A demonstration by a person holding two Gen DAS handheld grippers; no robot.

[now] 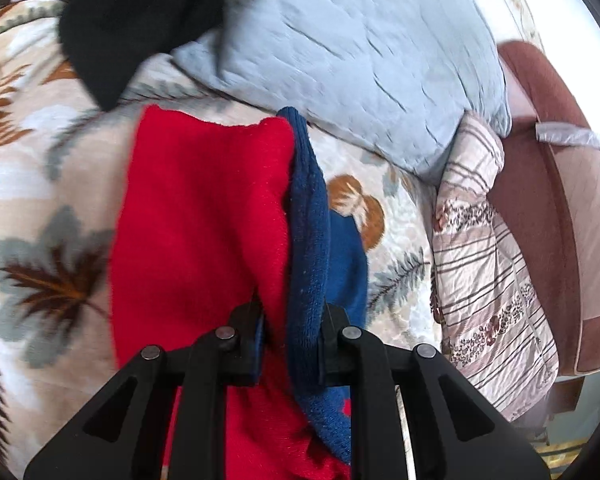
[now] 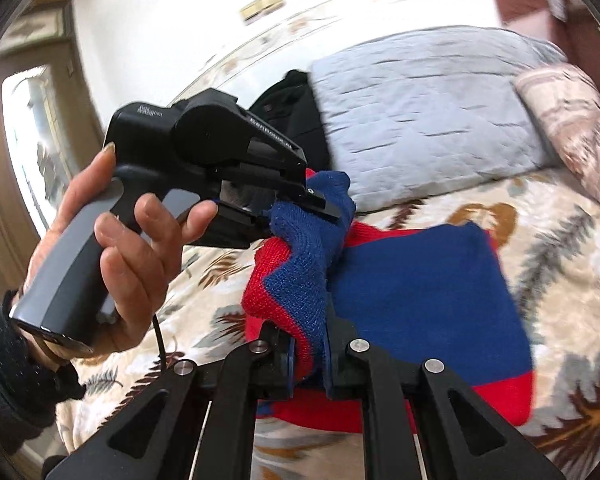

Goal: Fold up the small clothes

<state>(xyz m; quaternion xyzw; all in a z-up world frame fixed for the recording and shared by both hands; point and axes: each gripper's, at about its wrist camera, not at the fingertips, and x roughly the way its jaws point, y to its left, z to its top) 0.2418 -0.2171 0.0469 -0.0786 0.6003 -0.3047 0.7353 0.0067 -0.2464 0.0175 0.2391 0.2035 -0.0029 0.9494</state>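
Observation:
A small red and blue knit garment (image 1: 204, 216) hangs over a leaf-print bedspread (image 1: 40, 184). My left gripper (image 1: 292, 320) is shut on its edge, red cloth to the left and a blue fold to the right. My right gripper (image 2: 310, 348) is shut on another part of the same garment (image 2: 420, 292), which drapes down onto the bed. In the right wrist view the left gripper (image 2: 316, 200), held by a hand, pinches the blue edge just above my right fingers. Both hold the cloth lifted and close together.
A light blue quilted pillow (image 1: 360, 60) lies at the back of the bed, with a black garment (image 1: 132, 20) beside it. A striped folded quilt (image 1: 488, 264) sits at the right edge by a reddish headboard (image 1: 548, 184). A door (image 2: 28, 152) stands left.

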